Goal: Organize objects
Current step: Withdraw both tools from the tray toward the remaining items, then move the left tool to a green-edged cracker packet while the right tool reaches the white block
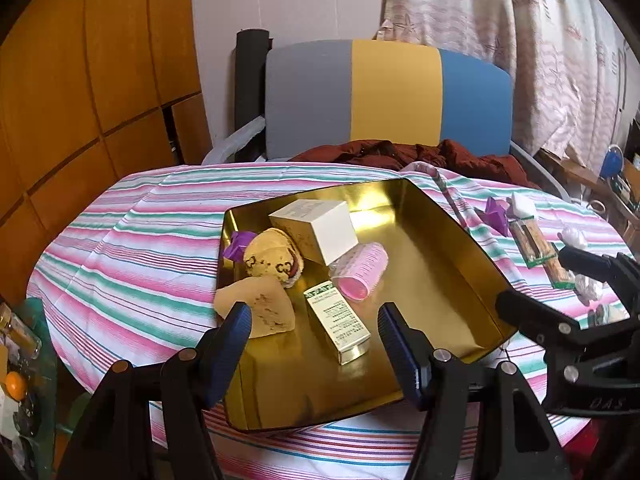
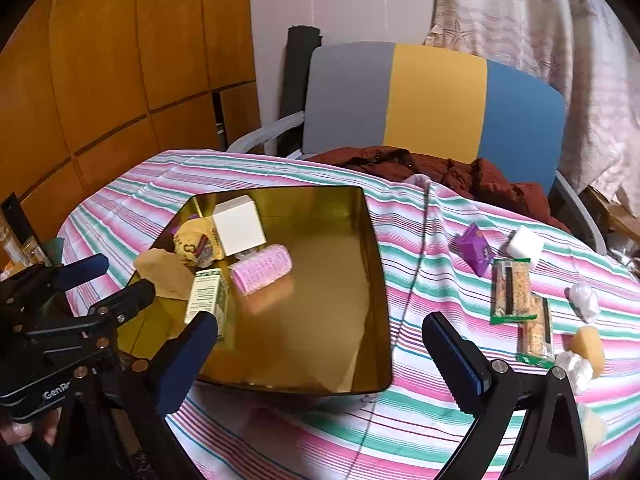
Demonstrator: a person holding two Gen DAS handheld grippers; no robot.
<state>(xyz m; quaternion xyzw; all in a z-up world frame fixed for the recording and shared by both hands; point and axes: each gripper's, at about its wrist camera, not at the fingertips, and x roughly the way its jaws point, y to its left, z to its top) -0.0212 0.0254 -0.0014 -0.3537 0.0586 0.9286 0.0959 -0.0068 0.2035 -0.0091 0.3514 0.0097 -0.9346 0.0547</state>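
The gold tray sits mid-table on the striped cloth. Inside, at its left end: white box, pink roller, green-labelled carton, patterned pouch. A tan sponge lies over the tray's left rim. My left gripper hangs above the carton, jaws apart, empty. My right gripper hangs over the tray's near right corner, jaws wide, empty. Snack bars and a purple packet lie on the cloth right of the tray.
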